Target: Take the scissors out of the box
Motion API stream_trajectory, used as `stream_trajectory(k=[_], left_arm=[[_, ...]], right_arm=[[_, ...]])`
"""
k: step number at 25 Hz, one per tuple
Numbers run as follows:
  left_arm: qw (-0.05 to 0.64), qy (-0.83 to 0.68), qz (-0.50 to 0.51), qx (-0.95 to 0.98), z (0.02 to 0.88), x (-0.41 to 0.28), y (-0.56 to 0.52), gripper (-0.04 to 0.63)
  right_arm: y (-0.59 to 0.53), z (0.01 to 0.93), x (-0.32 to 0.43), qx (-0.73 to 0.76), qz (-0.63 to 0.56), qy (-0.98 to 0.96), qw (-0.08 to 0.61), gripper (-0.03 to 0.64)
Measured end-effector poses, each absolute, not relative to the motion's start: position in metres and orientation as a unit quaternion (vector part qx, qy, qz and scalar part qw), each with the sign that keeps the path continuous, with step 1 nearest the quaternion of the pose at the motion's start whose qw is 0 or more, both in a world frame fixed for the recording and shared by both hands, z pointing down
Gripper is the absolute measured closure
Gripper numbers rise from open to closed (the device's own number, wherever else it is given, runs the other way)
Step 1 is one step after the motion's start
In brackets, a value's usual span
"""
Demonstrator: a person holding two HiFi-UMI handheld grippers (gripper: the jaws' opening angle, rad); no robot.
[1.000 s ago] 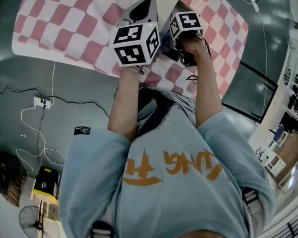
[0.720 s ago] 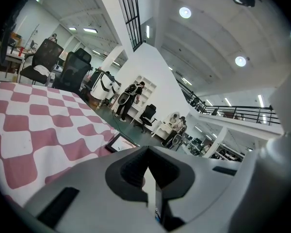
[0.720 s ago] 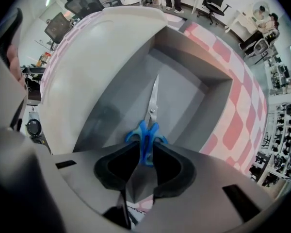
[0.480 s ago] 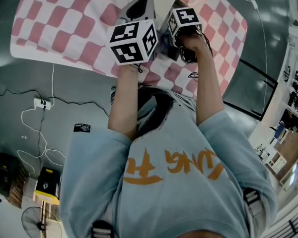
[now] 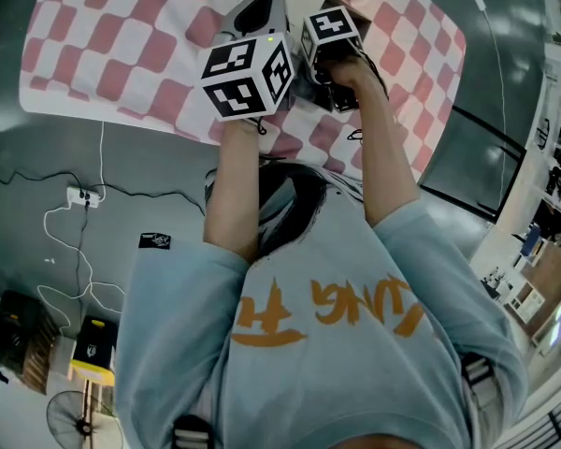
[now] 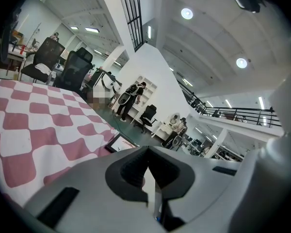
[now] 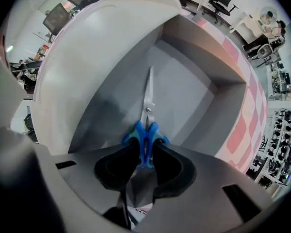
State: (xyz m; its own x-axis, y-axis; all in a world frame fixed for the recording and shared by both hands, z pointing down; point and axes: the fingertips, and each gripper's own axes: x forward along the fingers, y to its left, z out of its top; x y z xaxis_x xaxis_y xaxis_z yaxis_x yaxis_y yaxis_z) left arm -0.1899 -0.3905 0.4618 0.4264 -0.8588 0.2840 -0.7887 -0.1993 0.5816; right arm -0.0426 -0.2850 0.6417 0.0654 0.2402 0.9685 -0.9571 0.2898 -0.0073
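Observation:
Scissors (image 7: 146,125) with blue handles and steel blades lie inside a grey box (image 7: 199,89), blades pointing away from me. My right gripper (image 7: 145,152) points steeply down into the box. Its pads press on the blue handles from both sides while the jaws are opening slightly. The box's white lid (image 7: 97,57) stands raised at the left. My left gripper (image 6: 148,174) is held nearly level, shut on a thin white edge, apparently that lid. In the head view the left gripper (image 5: 262,17) and right gripper (image 5: 323,64) sit close together, hiding the box.
A pink-and-white checked cloth (image 5: 122,45) covers the table. A flat dark-framed tablet (image 6: 120,142) lies beyond the box near the table's far edge. Cables and a power strip (image 5: 75,195) lie on the floor to the left. People and office chairs stand far off.
In the head view the right gripper has shifted a little up and left, closer to the left gripper. The left gripper has kept its place.

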Motion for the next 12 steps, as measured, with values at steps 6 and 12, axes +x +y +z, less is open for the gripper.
stream_trajectory(k=[6, 12], left_arm=[[0.34, -0.537, -0.052, 0.77, 0.46, -0.196, -0.388, 0.578], [0.334, -0.542, -0.049, 0.77, 0.458, -0.198, -0.38, 0.578]], right_arm=[[-0.285, 0.641, -0.045, 0.358, 0.465, -0.506, 0.632, 0.531], [-0.286, 0.64, -0.045, 0.366, 0.477, -0.515, 0.611, 0.534]])
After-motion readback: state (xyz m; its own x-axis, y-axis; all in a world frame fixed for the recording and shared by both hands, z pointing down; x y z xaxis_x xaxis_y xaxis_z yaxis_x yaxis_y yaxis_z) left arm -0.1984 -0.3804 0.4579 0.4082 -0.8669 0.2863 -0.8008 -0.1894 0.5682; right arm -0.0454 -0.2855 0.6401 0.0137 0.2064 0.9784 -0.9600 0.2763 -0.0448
